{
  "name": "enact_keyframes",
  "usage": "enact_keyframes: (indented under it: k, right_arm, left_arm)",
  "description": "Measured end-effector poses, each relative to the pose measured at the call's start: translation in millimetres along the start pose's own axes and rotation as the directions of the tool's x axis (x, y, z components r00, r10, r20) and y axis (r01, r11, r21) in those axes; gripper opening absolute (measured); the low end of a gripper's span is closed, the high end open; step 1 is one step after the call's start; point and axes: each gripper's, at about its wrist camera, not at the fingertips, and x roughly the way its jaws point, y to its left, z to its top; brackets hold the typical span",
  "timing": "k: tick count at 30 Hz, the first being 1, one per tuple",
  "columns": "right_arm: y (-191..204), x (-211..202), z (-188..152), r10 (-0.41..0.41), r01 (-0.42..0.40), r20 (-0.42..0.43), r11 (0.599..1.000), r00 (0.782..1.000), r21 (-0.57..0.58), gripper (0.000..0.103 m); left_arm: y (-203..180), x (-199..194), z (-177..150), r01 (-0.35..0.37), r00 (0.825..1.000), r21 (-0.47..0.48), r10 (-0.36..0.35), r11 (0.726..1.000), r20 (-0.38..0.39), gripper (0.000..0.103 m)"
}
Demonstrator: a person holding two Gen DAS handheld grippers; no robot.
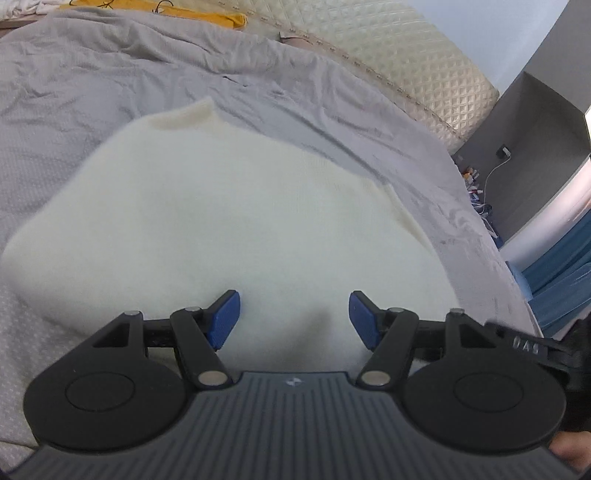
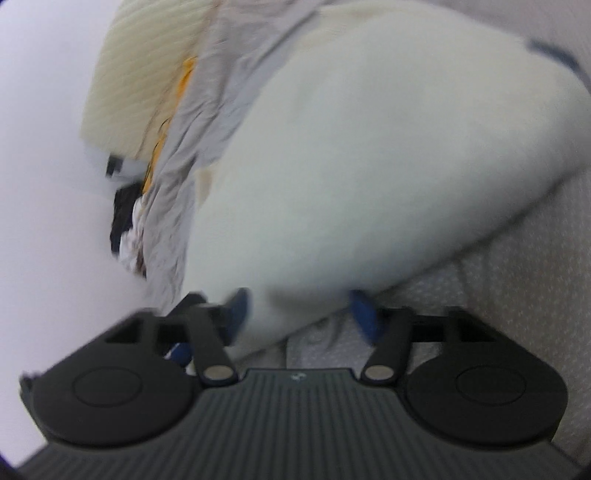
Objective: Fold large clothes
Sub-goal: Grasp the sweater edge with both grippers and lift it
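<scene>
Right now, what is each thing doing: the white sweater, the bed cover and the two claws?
White sweater: folded, lying on the bed.
Grey bed cover: spread out, wrinkled.
Left claw: open, over the sweater, gripping nothing.
Right claw: open, blurred, at the sweater's edge; not clearly gripping it.
Yellow cloth: lying by the headboard.

The left wrist view looks forward and downward along its tool, close above a white sweater on a grey bedspread, facing the quilted cream headboard and a grey bedside cabinet. The right wrist view, blurred and rolled to one side, sits close at the sweater's edge behind its own tool, facing the same headboard. Both views share the sweater, the bedspread, the headboard and a yellow garment.
</scene>
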Motion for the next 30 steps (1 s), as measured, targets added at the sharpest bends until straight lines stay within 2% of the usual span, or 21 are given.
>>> enact_keyframes:
  k: [1, 3, 6, 8, 12, 15, 17, 20, 25, 28, 29, 30]
  right_arm:
    - [-4.7, 2.6, 0.7, 0.008, -0.008, 0.002, 0.999, 1.0, 0.036, 0.09]
    - [-14.4, 9.4, 2.2, 0.032, -0.031, -0.01, 0.994, 0.999, 0.104, 0.09]
    - [-28.7, 19.8, 7.3, 0.081, -0.079, 0.001, 0.976, 0.997, 0.201, 0.089]
    - [-33.1, 24.4, 12.8, 0.072, -0.074, 0.018, 0.977, 0.997, 0.2, 0.09]
    - [-38.7, 30.3, 20.0, 0.125, -0.133, 0.046, 0.961, 0.991, 0.242, 0.091]
    - [-36.0, 19.9, 22.9, 0.197, -0.212, 0.088, 0.95, 0.977, 0.228, 0.091]
    - [-30.4, 18.3, 29.5, 0.245, -0.264, 0.11, 0.937, 0.963, 0.227, 0.091]
    - [-24.9, 13.8, 34.1, 0.31, -0.335, 0.141, 0.919, 0.94, 0.209, 0.091]
    - [-23.2, 11.0, 42.0, 0.374, -0.406, 0.178, 0.889, 0.91, 0.21, 0.091]
    - [-24.0, 13.7, 48.0, 0.393, -0.432, 0.2, 0.873, 0.898, 0.224, 0.091]
    - [-22.7, 16.6, 51.6, 0.398, -0.438, 0.205, 0.872, 0.894, 0.219, 0.091]
    - [-21.4, 18.8, 55.4, 0.404, -0.445, 0.209, 0.87, 0.89, 0.214, 0.091]
  left_arm:
    - [0.9, 1.3, 0.1, 0.003, 1.0, -0.005, -0.003, 1.0, -0.005, 0.071]
    - [4.8, 3.4, 0.8, 0.025, 1.0, -0.032, -0.025, 0.999, -0.014, 0.076]
    - [11.9, 7.2, 1.2, 0.054, 0.998, -0.085, -0.056, 0.995, -0.015, 0.078]
    - [13.0, 9.7, 0.9, 0.055, 0.998, -0.096, -0.057, 0.994, -0.02, 0.079]
    - [14.5, 11.4, 0.8, 0.086, 0.996, -0.122, -0.088, 0.989, -0.015, 0.086]
    - [21.4, 11.5, 1.8, 0.159, 0.987, -0.174, -0.163, 0.972, -0.01, 0.092]
    - [32.7, 13.0, 3.2, 0.255, 0.965, -0.266, -0.263, 0.93, 0.005, 0.093]
    - [44.6, 18.0, 1.2, 0.336, 0.935, -0.365, -0.355, 0.868, 0.015, 0.093]
    - [61.5, 32.7, 5.8, 0.385, 0.902, -0.476, -0.431, 0.791, 0.013, 0.094]
    - [69.6, 41.0, 6.8, 0.422, 0.865, -0.565, -0.501, 0.709, 0.018, 0.094]
    - [68.6, 43.0, 6.2, 0.434, 0.855, -0.573, -0.519, 0.695, 0.019, 0.094]
    - [66.9, 44.9, 5.5, 0.439, 0.85, -0.573, -0.527, 0.692, 0.015, 0.094]
